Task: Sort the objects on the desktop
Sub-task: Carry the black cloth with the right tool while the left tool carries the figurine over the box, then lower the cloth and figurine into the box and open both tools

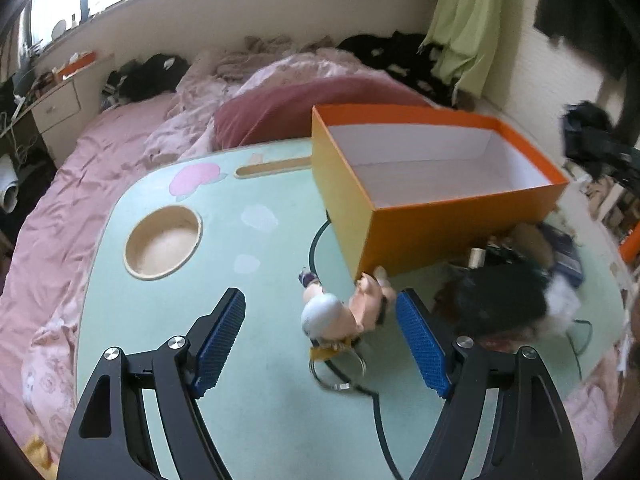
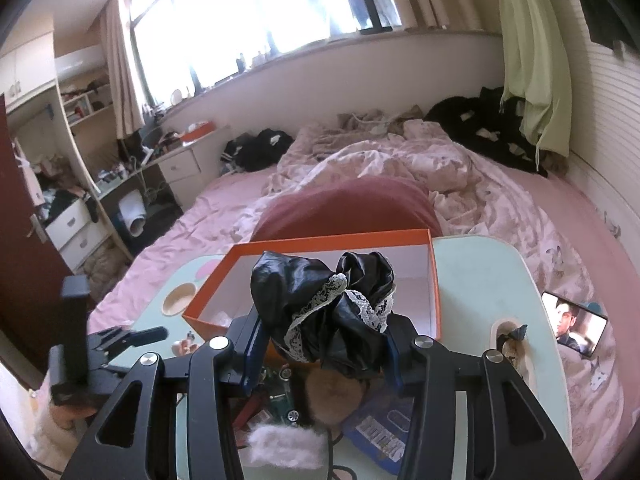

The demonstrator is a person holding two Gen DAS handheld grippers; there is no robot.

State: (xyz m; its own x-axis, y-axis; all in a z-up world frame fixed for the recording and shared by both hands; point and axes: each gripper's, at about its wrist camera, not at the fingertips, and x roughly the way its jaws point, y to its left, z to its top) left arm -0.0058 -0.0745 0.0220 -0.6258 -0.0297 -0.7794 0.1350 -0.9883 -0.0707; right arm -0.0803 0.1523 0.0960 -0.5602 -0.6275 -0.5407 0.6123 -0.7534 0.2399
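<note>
No word, number or brand can be read in either view. The nearest thing to lettering is a row of pale block marks on a dark blue packet (image 2: 380,436) lying on the worktop just below and to the right of the right jaws, but the marks are too blurred to make out. A small striped label (image 2: 265,417), like a barcode, sits on an object beneath the same jaws; its digits cannot be told. The phone (image 2: 574,322) lying on the bed to the right of those jaws shows a man's face and no legible caption.
</note>
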